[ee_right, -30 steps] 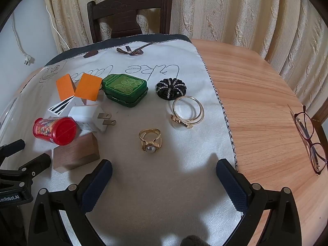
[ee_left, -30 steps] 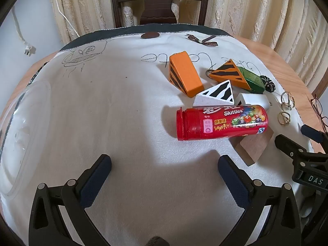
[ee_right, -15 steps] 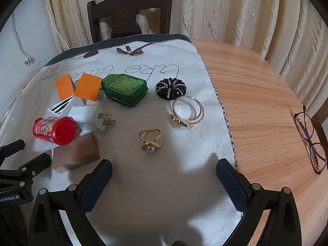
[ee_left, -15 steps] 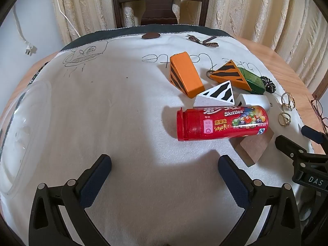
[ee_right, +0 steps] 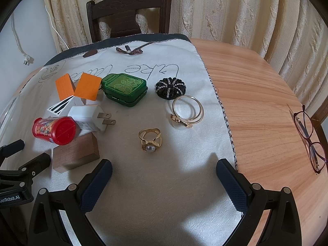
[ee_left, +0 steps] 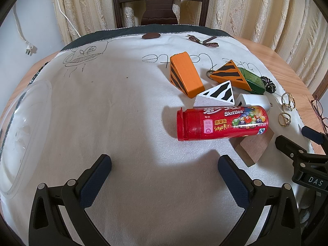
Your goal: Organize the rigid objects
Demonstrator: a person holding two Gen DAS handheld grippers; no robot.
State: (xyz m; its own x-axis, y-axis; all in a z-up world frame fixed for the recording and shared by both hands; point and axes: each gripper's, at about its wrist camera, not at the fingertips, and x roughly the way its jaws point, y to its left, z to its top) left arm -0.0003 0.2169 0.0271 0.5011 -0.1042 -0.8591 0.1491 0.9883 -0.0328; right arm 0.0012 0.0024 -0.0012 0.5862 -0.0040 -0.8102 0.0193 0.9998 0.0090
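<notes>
On the counter [ee_right: 256, 102], a clear tub [ee_left: 22, 135] waits at far left — likely the destination. The candy tube [ee_left: 222, 123] lies propped on a wood block [ee_right: 75, 153]; the pearl ring [ee_right: 150, 140] sits alone. Left tongs [ee_left: 164, 164] and right tongs [ee_right: 164, 169] gape wide — both empty.

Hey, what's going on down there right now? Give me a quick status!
Left gripper open, empty, over bare cloth. Right gripper open, empty. Skittles tube lying on its side, resting on wooden block, untouched. Pearl ring just ahead of right fingers; nothing in the way.
</notes>
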